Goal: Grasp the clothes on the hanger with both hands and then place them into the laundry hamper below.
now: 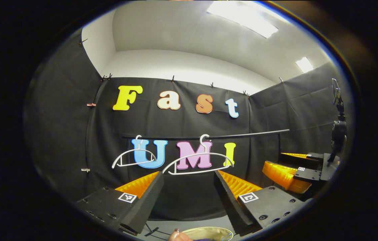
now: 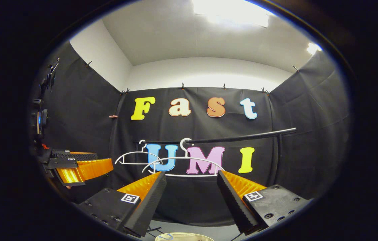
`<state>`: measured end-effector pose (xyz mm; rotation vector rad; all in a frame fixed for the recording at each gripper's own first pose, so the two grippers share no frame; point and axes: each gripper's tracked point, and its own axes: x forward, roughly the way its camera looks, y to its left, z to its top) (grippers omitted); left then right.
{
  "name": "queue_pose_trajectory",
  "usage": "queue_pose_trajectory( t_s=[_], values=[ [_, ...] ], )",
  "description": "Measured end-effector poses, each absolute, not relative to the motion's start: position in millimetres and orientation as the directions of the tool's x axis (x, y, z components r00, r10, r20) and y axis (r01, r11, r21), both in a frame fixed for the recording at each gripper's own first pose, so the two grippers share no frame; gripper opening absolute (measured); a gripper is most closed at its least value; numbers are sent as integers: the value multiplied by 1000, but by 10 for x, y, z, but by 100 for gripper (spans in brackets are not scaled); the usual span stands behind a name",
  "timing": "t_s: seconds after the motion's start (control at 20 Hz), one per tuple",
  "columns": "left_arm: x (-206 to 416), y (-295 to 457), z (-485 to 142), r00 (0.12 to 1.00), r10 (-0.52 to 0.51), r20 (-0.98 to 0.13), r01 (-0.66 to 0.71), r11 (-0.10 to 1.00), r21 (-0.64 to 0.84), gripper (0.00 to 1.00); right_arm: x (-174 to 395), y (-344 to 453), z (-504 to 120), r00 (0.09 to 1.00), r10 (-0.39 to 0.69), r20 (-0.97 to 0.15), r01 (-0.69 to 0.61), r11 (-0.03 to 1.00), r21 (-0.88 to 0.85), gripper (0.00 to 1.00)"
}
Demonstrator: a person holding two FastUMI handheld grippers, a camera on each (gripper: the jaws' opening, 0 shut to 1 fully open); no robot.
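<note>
Hanging bare on the black rail (image 1: 242, 135), two white plastic hangers (image 1: 198, 163), left gripper (image 1: 189, 190) and right gripper (image 2: 191, 189) both held spread wide, nothing pinched, rim of the pale round hamper (image 1: 205, 231) seen below.

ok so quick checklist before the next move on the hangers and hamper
1. Left gripper open, nothing between its fingers: ok.
2. Right gripper open, nothing between its fingers: ok.
3. Clothes ready on the hangers: not ok; the near white hanger and far white hanger both hang bare on the black rail.
4. Laundry hamper below the rail: ok; its rim shows at the bottom edge.
5. Clothes inside the hamper: cannot tell.
6. Grippers apart from each other: ok.
</note>
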<state>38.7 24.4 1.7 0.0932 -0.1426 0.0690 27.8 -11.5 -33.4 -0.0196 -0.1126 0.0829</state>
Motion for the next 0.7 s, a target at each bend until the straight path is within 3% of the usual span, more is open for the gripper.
queue_pose_trajectory(
  t_s=[0.7],
  values=[
    [384,221,-54,990,58,125,-68,995,78,95,266,-248,-352,991,80,107,-79,997,-16,97]
  ],
)
